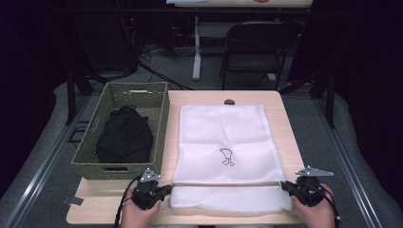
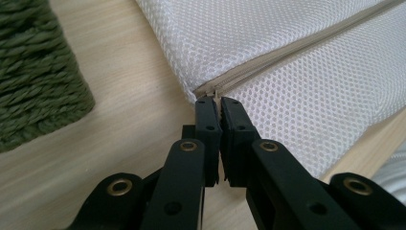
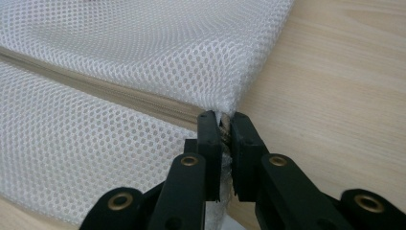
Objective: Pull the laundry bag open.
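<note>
A white mesh bag [image 1: 223, 152] with a beige zipper [image 2: 287, 50] lies flat just right of the basket [image 1: 159, 123]. The left gripper [image 2: 219, 103] pinches the zipper's end; the right gripper [image 3: 223, 117] clamps the opposite end.

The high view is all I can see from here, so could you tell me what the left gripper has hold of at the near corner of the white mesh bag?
Observer: In the left gripper view, the left gripper is shut on the zipper end at the corner of the mesh bag.
Operator: Thank you. And what about the right one?
Observer: The right gripper is shut on the bag's opposite corner, where the zipper ends.
Operator: Is the zipper open at all?
Observer: Both gripper views show it closed along the length they cover.
</note>
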Demonstrator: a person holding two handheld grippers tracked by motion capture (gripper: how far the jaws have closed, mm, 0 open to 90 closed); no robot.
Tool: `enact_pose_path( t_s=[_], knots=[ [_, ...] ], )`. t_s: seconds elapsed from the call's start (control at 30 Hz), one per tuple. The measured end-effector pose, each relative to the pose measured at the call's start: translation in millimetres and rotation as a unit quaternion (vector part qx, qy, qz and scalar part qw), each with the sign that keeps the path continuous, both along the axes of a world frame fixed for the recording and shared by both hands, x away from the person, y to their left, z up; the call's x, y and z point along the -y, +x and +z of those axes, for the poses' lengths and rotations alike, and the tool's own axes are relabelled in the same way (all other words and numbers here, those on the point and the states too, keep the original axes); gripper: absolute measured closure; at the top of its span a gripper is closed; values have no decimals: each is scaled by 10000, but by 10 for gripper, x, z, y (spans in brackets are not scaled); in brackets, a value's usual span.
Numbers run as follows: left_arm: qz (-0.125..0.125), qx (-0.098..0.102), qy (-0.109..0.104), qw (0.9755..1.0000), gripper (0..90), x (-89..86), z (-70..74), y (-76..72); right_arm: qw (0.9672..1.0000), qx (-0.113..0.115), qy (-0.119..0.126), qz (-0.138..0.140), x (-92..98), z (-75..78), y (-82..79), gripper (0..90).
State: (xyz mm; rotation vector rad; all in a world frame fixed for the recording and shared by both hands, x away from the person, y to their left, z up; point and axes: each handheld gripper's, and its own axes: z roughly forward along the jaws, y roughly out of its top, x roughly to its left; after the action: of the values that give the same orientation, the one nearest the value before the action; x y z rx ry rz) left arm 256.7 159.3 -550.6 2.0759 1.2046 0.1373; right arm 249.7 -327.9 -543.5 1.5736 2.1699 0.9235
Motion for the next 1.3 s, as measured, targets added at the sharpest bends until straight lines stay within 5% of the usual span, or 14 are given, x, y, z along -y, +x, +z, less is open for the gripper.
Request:
enact_pose_path(
  t_s=[0.3,0.7,0.9,1.3],
  knots=[
    [130,-55,-119,9998,873,-125,-17,11,9999,-27,28,135,-75,-20,14,843],
    [163,-111,-49,9998,871,-132,-59,-3,9996,-159,117,225,-79,-103,45,833],
    [124,-75,177,9997,869,-126,-80,-7,9993,-239,57,292,-114,-142,59,828],
    [246,-88,193,9995,838,-158,-104,8,9992,-260,-8,297,-133,-187,73,790]
  ],
)
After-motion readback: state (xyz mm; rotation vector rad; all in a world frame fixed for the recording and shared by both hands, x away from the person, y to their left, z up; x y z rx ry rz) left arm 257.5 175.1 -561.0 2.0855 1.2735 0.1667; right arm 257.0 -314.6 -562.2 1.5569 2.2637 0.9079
